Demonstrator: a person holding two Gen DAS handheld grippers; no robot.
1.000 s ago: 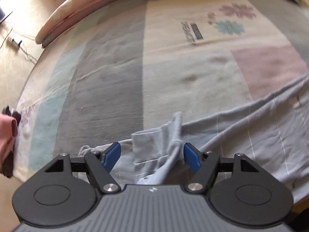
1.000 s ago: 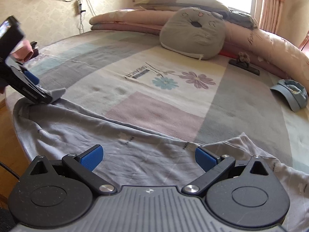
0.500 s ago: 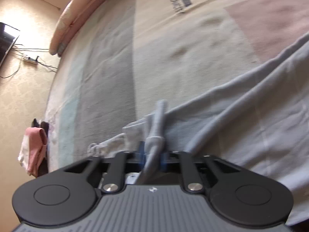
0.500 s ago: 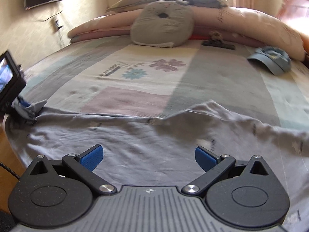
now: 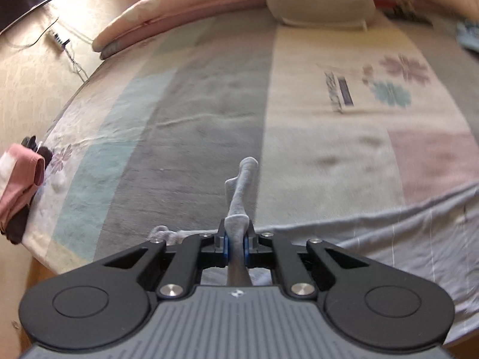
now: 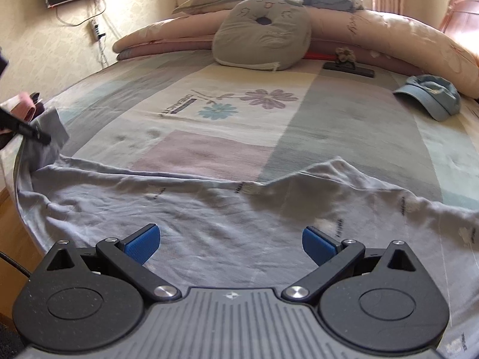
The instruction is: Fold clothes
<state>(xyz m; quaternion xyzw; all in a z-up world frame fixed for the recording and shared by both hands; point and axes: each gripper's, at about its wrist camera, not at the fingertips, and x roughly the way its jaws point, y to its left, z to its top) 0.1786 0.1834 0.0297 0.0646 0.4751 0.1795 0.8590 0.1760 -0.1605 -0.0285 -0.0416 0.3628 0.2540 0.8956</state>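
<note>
The left claw (image 5: 235,243) is clenched on a bunched corner of the grey garment (image 6: 209,224), lifting it off the bed (image 6: 344,119). The right claw (image 6: 230,240) hangs released over the garment, which lies spread along the bed's near edge.

left gripper (image 5: 235,246) | jaws closed onto grey garment (image 5: 419,239) | corner lifted
</note>
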